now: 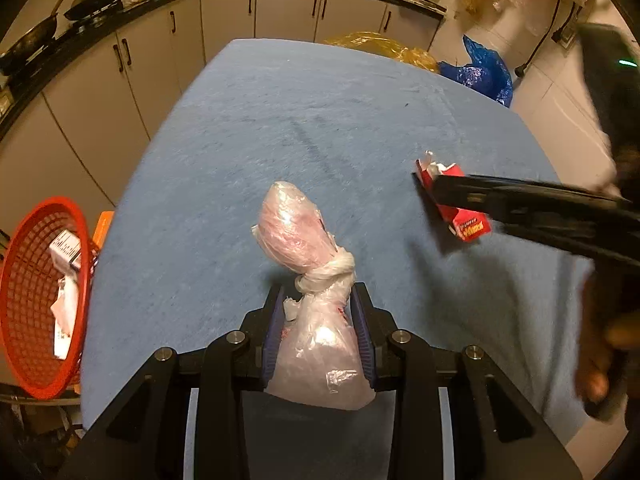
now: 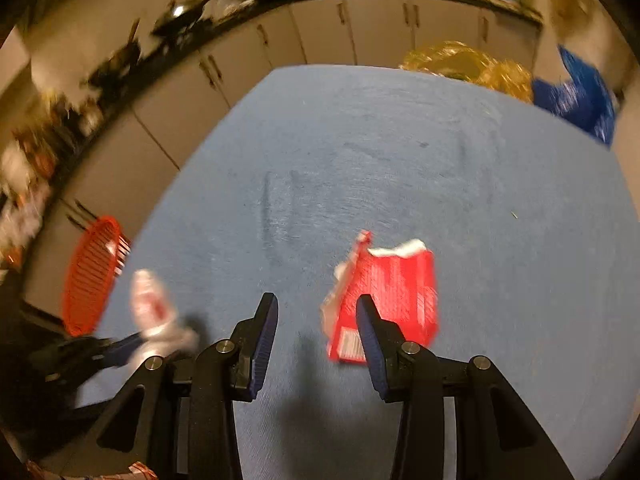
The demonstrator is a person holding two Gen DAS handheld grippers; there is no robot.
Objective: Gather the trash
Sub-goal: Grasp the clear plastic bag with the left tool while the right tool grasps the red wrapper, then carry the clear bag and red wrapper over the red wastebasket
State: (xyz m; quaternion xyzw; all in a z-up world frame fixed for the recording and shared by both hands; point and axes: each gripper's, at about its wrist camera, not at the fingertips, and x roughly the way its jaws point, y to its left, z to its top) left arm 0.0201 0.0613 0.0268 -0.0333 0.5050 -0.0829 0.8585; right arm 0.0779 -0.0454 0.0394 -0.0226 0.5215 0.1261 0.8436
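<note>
Low in the left wrist frame, the left gripper is clamping a knotted clear plastic bag with pinkish contents over the blue cloth-covered table. In the right wrist view, the right gripper is standing with jaws apart, nothing pressed between them; the torn red cardboard box is lying against its right finger. A red mesh plastic basket holding scraps is sitting at the left edge.

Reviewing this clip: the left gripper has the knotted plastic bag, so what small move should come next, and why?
Probably carry the knotted plastic bag, clamped in the left gripper, toward the red basket off the table's left edge, which already holds trash. The bag looks firmly pinched below its knot.
</note>
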